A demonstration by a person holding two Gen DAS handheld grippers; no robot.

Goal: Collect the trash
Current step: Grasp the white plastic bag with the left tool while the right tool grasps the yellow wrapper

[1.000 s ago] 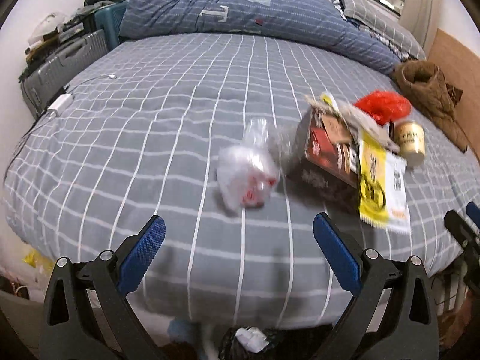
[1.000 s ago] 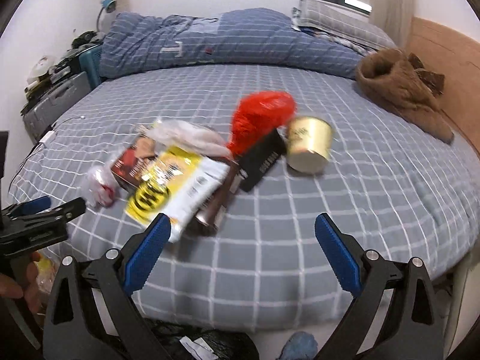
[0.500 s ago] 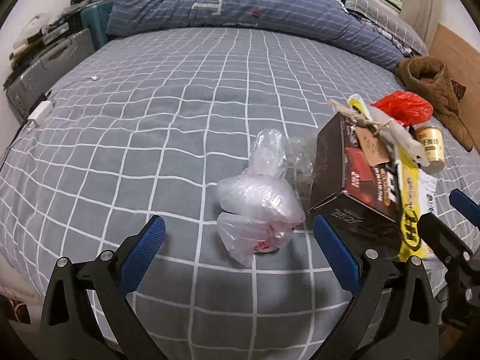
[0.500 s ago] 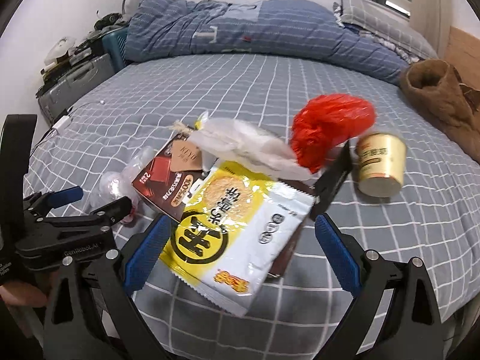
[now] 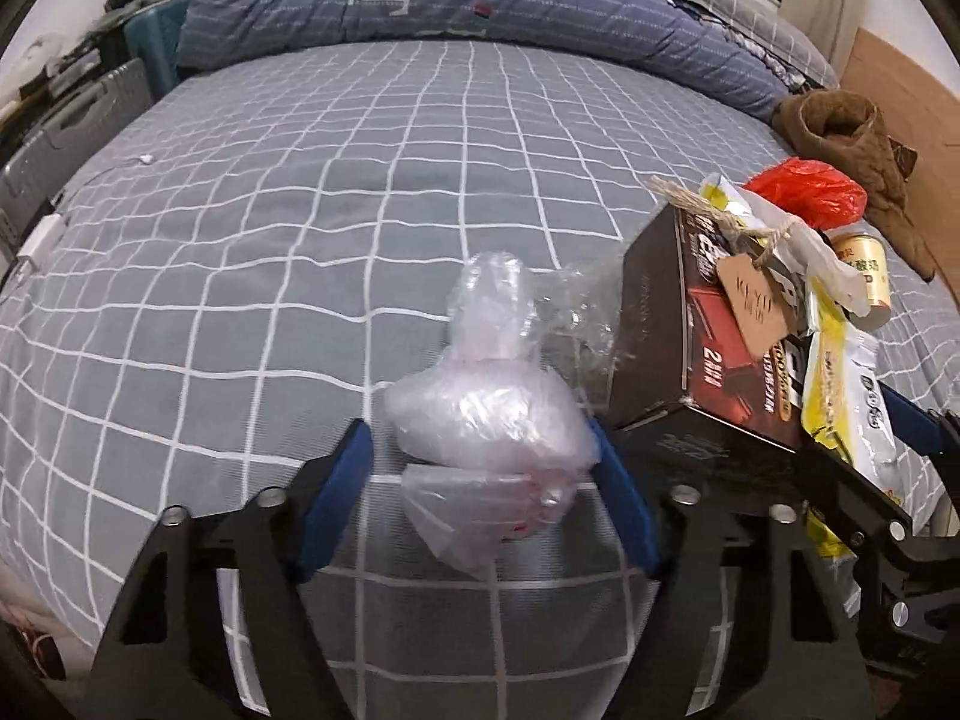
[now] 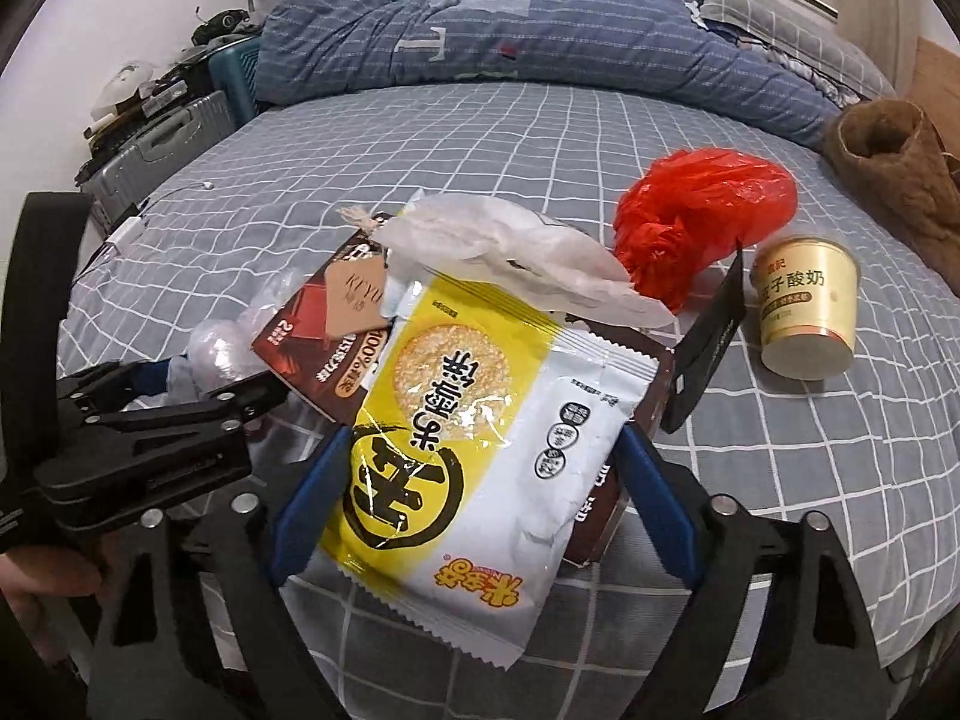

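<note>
**Both hand-held grippers now straddle trash on the bed**

I have brought both tools in from the foot of the bed (image 5: pixel 336 228) over the last second, so the pile fills each view where it sat well ahead before.

My left hand-held gripper (image 5: pixel 483 480) has narrowed from wide open. Its blue pads now flank the crumpled clear plastic bag (image 5: pixel 489 414), the right pad touching it and the left just beside; I cannot tell whether it is truly pinched yet.

My right hand-held gripper (image 6: pixel 477 480) has also narrowed, with its jaws either side of the yellow-and-white snack packet (image 6: pixel 474 450), which lies on the dark chocolate box (image 6: pixel 312 330). Firm hold is not clear here either.

Behind them lie a red plastic bag (image 6: pixel 705 222) and a tipped yoghurt cup (image 6: pixel 804 306), untouched.

I judge collecting is only starting: two grasps are forming, and nothing is lifted.
</note>
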